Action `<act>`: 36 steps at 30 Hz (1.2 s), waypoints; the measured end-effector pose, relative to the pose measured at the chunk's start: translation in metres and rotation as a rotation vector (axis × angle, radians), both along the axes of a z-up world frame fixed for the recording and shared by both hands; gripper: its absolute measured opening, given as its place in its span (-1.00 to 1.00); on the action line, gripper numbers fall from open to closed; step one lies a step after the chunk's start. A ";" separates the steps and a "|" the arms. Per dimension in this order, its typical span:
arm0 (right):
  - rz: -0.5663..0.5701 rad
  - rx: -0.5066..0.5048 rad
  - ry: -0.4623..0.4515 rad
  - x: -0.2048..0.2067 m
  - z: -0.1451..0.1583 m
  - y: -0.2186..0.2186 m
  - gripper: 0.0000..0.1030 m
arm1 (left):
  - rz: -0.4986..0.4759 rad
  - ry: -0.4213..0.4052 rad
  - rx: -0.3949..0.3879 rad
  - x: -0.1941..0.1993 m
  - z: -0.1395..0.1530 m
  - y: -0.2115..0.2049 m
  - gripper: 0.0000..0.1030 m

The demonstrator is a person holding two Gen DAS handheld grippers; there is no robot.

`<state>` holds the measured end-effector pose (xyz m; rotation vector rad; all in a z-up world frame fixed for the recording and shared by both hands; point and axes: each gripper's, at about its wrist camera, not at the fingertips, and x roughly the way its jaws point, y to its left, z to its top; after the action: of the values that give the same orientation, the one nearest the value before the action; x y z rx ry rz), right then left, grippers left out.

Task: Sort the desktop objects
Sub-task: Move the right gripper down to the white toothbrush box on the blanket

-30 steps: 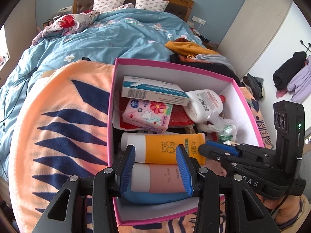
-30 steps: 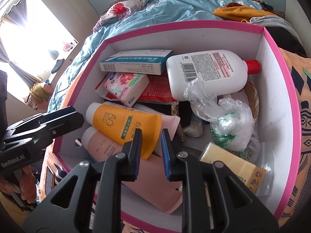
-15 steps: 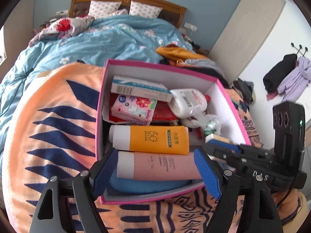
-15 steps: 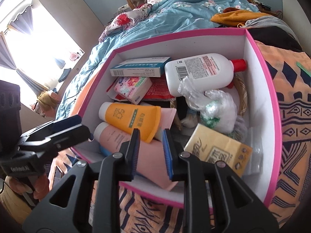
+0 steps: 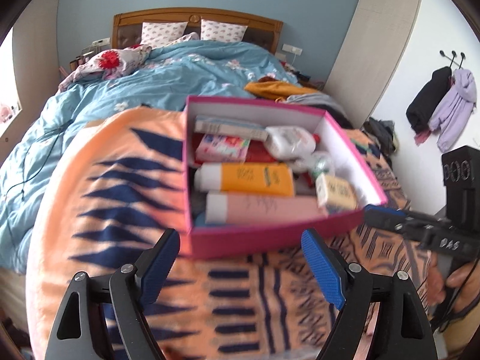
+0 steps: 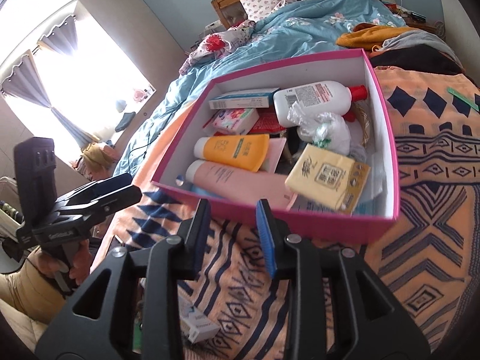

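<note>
A pink box sits on an orange patterned blanket. It holds a pink tube, an orange tube, a white bottle with a red cap, a yellow pack, a blue-white carton, a floral tissue pack and a crumpled plastic bag. My left gripper is wide open and empty, in front of the box. My right gripper is open and empty, near the box's front wall.
A small white carton lies on the blanket below my right gripper. A bed with a blue duvet lies behind the box. Clothes are piled at the back right. Coats hang on the right wall.
My left gripper has let go of the pink tube, opened wide and pulled back out of the box. My right gripper has also pulled back and opened wider.
</note>
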<state>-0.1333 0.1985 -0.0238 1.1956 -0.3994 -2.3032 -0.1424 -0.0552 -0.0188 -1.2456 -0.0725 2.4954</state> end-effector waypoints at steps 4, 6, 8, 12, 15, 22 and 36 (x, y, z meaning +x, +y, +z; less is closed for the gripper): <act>0.024 -0.019 -0.017 0.022 -0.004 -0.001 -0.32 | 0.020 -0.019 -0.069 0.024 -0.009 0.000 0.65; 0.041 -0.030 -0.031 0.033 -0.008 -0.005 -0.31 | 0.034 -0.029 -0.080 0.033 -0.011 0.001 0.65; 0.067 -0.025 -0.050 0.042 -0.014 -0.012 -0.31 | 0.046 -0.031 -0.083 0.041 -0.011 0.003 0.65; 0.125 -0.013 -0.091 0.059 -0.027 -0.031 -0.30 | 0.028 -0.028 -0.104 0.054 -0.010 0.011 0.65; 0.163 -0.011 -0.119 0.068 -0.036 -0.042 -0.27 | 0.020 -0.028 -0.117 0.060 -0.010 0.013 0.65; 0.237 0.033 -0.169 0.080 -0.053 -0.059 -0.15 | 0.023 -0.054 -0.135 0.068 -0.017 0.009 0.65; 0.372 0.186 -0.228 0.100 -0.089 -0.084 -0.09 | 0.065 -0.170 -0.131 0.073 -0.048 -0.030 0.65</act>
<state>-0.0337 0.1145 -0.1130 1.4897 -0.0328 -1.9229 -0.0692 -0.0848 -0.0667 -1.5307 0.0092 2.4774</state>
